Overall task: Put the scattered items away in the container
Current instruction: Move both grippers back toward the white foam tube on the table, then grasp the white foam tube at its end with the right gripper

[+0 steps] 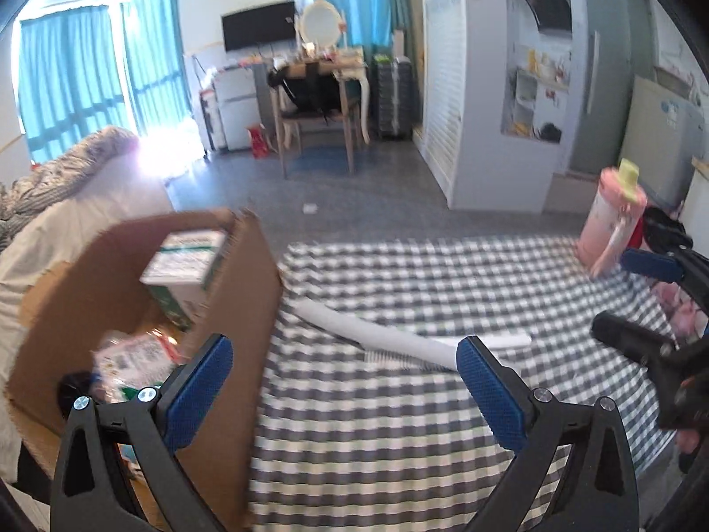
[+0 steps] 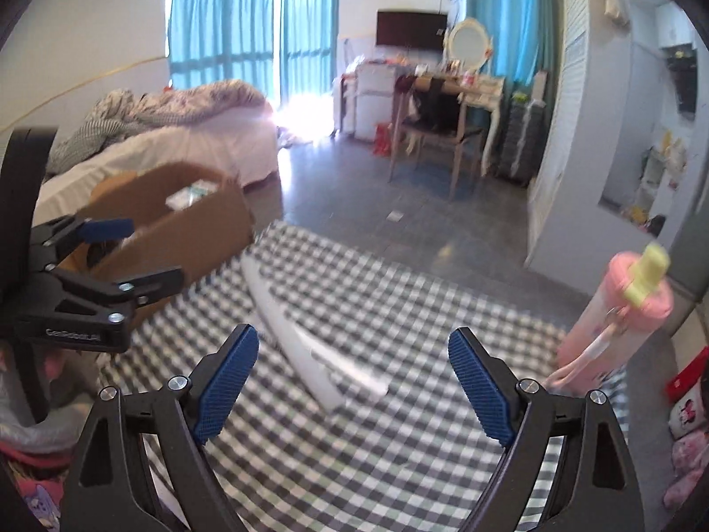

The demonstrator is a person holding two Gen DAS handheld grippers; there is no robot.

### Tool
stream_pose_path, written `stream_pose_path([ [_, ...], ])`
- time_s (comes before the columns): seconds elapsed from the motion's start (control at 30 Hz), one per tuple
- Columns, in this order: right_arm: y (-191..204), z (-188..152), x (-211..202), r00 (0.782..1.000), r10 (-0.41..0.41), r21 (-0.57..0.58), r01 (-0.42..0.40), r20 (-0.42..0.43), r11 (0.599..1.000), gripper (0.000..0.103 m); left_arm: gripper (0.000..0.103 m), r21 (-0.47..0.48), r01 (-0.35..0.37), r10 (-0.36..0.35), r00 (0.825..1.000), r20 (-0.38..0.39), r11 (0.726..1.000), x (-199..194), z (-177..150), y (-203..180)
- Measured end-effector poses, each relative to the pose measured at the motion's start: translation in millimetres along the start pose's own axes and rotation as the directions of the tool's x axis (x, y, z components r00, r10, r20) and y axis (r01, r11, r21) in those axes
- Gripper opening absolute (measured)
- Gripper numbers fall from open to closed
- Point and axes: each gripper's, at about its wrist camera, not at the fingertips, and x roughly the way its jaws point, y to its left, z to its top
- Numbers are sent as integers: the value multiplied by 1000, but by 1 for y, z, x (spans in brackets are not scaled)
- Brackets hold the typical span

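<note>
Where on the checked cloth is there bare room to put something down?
Bare checked cloth lies between the white brush and both grippers, and between brush and pink bottle. The cardboard box at the cloth's edge is already crowded.

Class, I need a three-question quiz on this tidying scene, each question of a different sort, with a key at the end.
1. True or false: the pink bottle stands inside the cardboard box.
2. Multiple choice: the long white brush lies (a) in the box, (b) on the checked cloth, (c) on the floor.
3. Fill in: neither the left gripper nor the right gripper holds anything; both have ____ jaws.

Key: 1 false, it stands on the cloth; 2 b; 3 open.
</note>
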Motion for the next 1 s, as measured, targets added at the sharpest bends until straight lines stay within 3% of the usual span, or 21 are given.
stream_pose_path([
  [0.17,-1,-20,42,983,140,1,-141,-122,990,44,103,16,-35,36,994,-105,999,36,-16,-6],
  [0.3,6,-31,76,965,152,-23,-160,-216,987,42,103,7,-37,38,992,-124,999,42,-20,-3],
  [0.53,11,-27,110,946,155,-40,-173,-285,984,36,103,6,-32,32,993,-117,999,46,-18,3],
  [0.7,11,-26,119,942,133,-45,-154,-307,987,34,103,17,-14,16,992,-125,1000,50,-20,4],
  [0.87,13,-26,116,943,110,-46,-131,-313,990,16,103,21,-7,10,991,-133,1000,53,-21,3],
  [1.0,9,-23,105,947,151,9,-155,-285,988,12,103,18,1,2,991,-136,1000,53,-22,3],
])
